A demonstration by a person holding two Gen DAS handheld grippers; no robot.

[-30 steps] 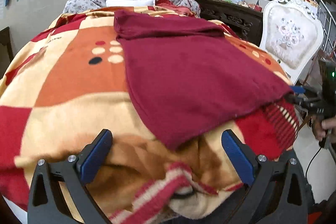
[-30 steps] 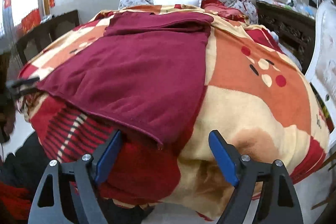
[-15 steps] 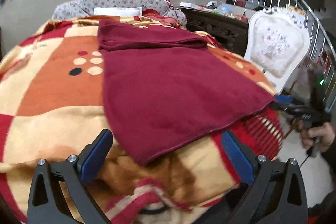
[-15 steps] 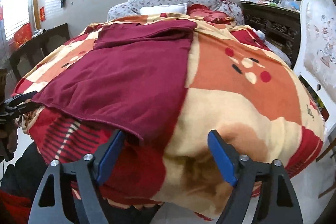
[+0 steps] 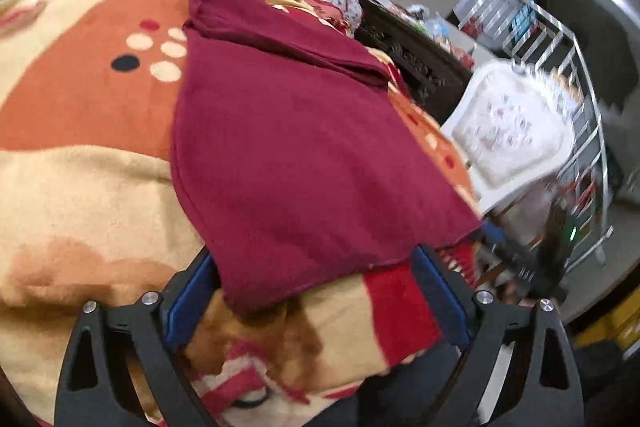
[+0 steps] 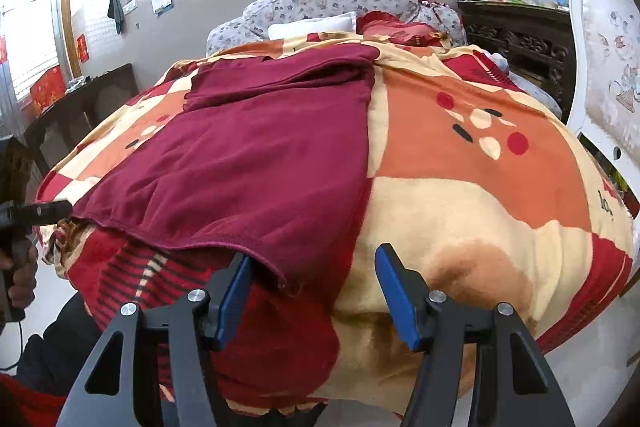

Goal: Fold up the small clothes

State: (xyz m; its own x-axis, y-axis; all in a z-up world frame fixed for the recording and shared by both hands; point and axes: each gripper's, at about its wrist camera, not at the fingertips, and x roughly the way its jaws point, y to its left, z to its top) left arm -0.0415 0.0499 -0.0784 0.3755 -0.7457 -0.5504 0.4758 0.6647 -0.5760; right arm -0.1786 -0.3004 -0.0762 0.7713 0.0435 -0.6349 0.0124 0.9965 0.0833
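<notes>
Both grippers, left gripper [image 5: 316, 291] and right gripper [image 6: 314, 287], sit spread wide around the near hem corners of the maroon garment [image 6: 256, 163] lying flat on the blanket [image 6: 480, 195]; risk: closing pinches blanket pile too, dragging both.

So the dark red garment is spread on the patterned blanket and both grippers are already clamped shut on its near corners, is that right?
Not quite. The dark red garment does lie on the patterned blanket, but both wrist views show the jaws apart: the left gripper and right gripper are open around the near corners, not clamped.
</notes>
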